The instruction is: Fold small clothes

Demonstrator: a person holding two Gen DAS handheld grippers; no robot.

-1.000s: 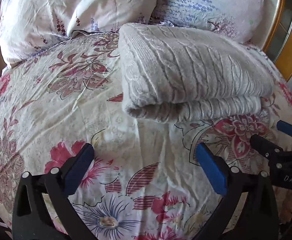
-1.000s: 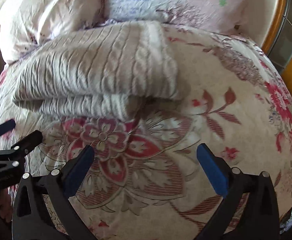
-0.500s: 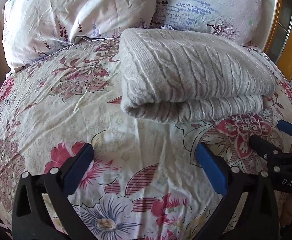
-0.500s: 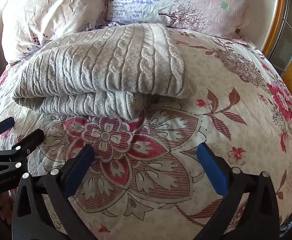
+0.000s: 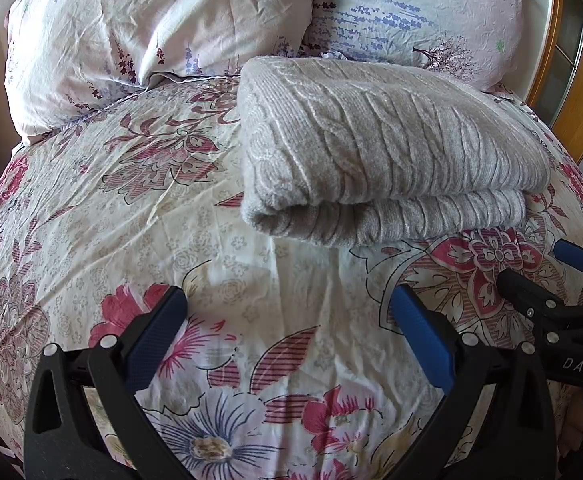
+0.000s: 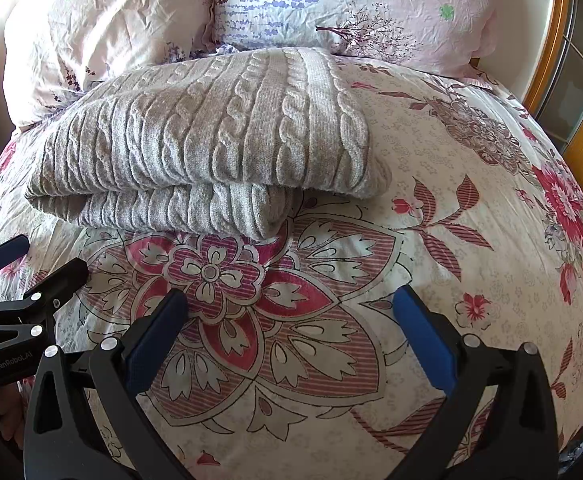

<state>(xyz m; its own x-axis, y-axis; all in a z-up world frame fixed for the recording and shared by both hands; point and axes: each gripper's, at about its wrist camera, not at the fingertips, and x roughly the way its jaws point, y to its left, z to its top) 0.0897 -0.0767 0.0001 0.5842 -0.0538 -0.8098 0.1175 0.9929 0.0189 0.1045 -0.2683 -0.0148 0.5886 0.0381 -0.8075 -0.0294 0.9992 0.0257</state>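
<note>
Both grippers are hanging wide open over the bed right now, neither one holding anything. The left gripper (image 5: 287,312) is showing its two black plastic arms with blue ribbed pads (image 5: 153,338) spread far apart, with nothing but sheet between them. Same deal with the right gripper (image 6: 289,312): jaws gaping, blue pads (image 6: 421,338) flanking a big red flower in the print. In the left wrist view the right gripper (image 5: 547,276) is poking in from about 3 o'clock, and in the right wrist view the left gripper (image 6: 37,264) is peeking in at about 9 o'clock, so the two are sitting side by side.

The sheet (image 5: 111,220) underneath is looking like thin, crinkly cotton, cream with pink and maroon flowers and striped leaves, lightly wrinkled.

The sweater (image 5: 375,148) is lying folded into a chunky rectangle, beige-grey, soft chenille-looking cable knit with fat rope twists and ribs. You can see two thick layers stacked, with the rounded folded edge facing the cameras. From the left gripper it's sitting at roughly 1 o'clock, well clear of the fingertips. From the right gripper the sweater (image 6: 211,140) is at about 11 o'clock, also apart from the pads.

Behind it at 12 o'clock two puffy, creased pillows (image 6: 351,4) in pale pink floral fabric are leaning up, and the sweater's far edge is reaching right up to them.
</note>
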